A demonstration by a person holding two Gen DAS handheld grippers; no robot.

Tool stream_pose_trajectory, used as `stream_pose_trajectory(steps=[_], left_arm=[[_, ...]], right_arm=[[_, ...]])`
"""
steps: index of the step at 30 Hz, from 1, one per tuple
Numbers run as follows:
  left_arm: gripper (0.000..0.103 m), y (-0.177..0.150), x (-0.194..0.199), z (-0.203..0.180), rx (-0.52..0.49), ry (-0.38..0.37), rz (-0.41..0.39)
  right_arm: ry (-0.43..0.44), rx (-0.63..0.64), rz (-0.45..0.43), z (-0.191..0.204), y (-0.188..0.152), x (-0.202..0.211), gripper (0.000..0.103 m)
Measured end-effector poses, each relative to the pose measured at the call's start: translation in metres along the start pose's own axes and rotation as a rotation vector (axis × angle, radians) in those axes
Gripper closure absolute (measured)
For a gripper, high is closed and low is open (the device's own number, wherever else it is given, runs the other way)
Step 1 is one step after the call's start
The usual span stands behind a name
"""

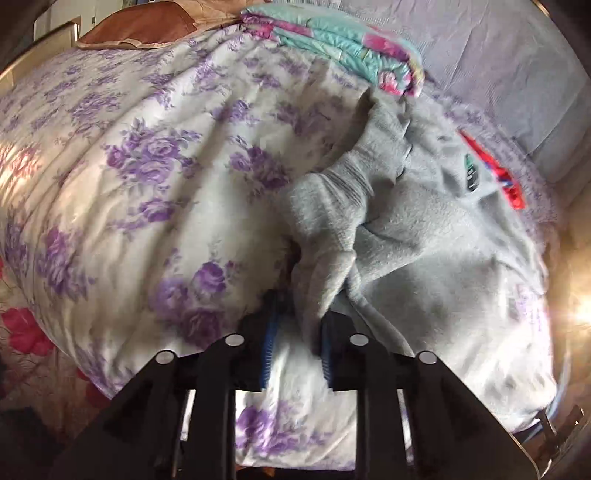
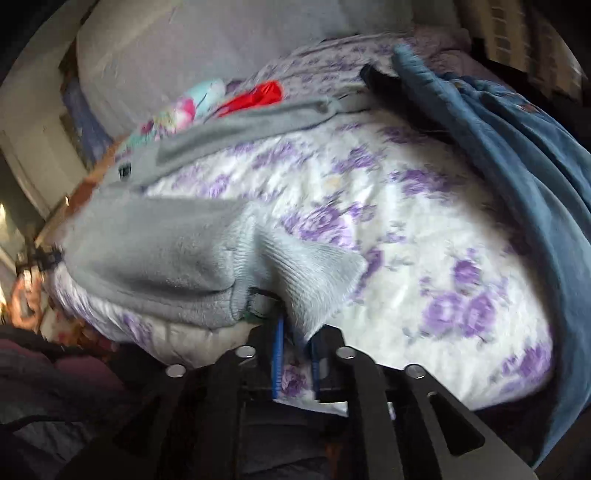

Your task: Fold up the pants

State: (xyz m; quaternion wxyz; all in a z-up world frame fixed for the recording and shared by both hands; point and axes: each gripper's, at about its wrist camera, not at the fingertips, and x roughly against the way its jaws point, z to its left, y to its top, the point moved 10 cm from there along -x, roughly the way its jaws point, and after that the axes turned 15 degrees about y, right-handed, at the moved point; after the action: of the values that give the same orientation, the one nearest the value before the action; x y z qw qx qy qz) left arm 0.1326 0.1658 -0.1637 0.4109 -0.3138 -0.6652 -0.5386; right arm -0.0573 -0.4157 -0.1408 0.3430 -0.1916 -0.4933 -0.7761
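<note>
Grey fleece pants [image 1: 424,229] lie bunched on a white bedspread with purple flowers [image 1: 147,177]. My left gripper [image 1: 297,325] is shut on a fold of the grey fabric near a ribbed cuff [image 1: 332,192]. In the right wrist view the pants [image 2: 155,251] stretch from the near left to the far middle. My right gripper [image 2: 295,332] is shut on the ribbed cuff [image 2: 314,273], which hangs between the blue pads. A dark label [image 1: 471,173] shows on the pants.
A folded teal and pink quilt [image 1: 343,40] and a red cloth [image 1: 506,177] lie at the back. A blue blanket [image 2: 517,177] lies along the right side. A brown pillow [image 1: 140,29] sits at the far left. The floral bedspread [image 2: 388,236] spreads to the right.
</note>
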Motion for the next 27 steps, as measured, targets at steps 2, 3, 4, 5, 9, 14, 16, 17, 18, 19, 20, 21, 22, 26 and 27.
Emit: stream_pose_trajectory(steps=[2, 3, 4, 5, 9, 14, 16, 17, 18, 19, 20, 21, 22, 26, 27], left_arm=[[0.061, 0.009, 0.021, 0.005, -0.008, 0.017, -0.051], [0.061, 0.015, 0.038, 0.004, -0.028, 0.022, -0.084], [0.061, 0.018, 0.046, 0.002, -0.042, 0.028, -0.1], [0.061, 0.024, 0.062, -0.005, -0.073, 0.046, -0.134], [0.061, 0.039, 0.119, -0.033, -0.179, 0.153, -0.314], [0.057, 0.057, 0.159, -0.034, -0.147, 0.144, -0.394], [0.056, 0.051, 0.147, -0.057, -0.174, 0.069, -0.363], [0.056, 0.042, 0.133, -0.078, -0.21, 0.032, -0.336], [0.054, 0.035, 0.118, -0.095, -0.246, 0.036, -0.325], [0.051, 0.029, 0.103, -0.102, -0.272, 0.058, -0.322], [0.051, 0.025, 0.081, -0.109, -0.296, 0.103, -0.312], [0.051, 0.02, 0.046, -0.108, -0.308, 0.152, -0.266], [0.051, 0.016, 0.018, -0.102, -0.304, 0.181, -0.213], [0.052, 0.015, -0.015, -0.078, -0.226, 0.102, -0.168], [0.053, 0.016, -0.007, -0.078, -0.213, 0.087, -0.161]], right_arm=[[-0.073, -0.012, -0.126, -0.004, 0.017, 0.036, 0.07], [-0.097, -0.013, -0.18, -0.002, 0.027, 0.054, 0.07], [-0.095, -0.009, -0.209, 0.003, 0.035, 0.065, 0.07], [-0.084, 0.007, -0.227, 0.013, 0.043, 0.071, 0.07], [-0.021, 0.148, -0.184, 0.079, 0.06, 0.044, 0.062], [0.043, 0.193, -0.041, 0.117, 0.048, -0.032, 0.06], [0.058, 0.144, -0.018, 0.111, 0.043, -0.051, 0.06], [0.065, 0.116, -0.013, 0.107, 0.042, -0.055, 0.06], [0.065, 0.094, -0.009, 0.099, 0.04, -0.058, 0.06], [0.057, 0.072, -0.001, 0.09, 0.036, -0.064, 0.06], [0.052, 0.053, 0.015, 0.081, 0.028, -0.07, 0.062], [0.058, 0.041, 0.035, 0.072, 0.018, -0.079, 0.066], [0.067, 0.061, 0.016, 0.07, 0.015, -0.081, 0.067], [0.072, 0.093, -0.031, 0.078, 0.016, -0.064, 0.066], [0.07, 0.101, -0.044, 0.083, 0.02, -0.058, 0.065]])
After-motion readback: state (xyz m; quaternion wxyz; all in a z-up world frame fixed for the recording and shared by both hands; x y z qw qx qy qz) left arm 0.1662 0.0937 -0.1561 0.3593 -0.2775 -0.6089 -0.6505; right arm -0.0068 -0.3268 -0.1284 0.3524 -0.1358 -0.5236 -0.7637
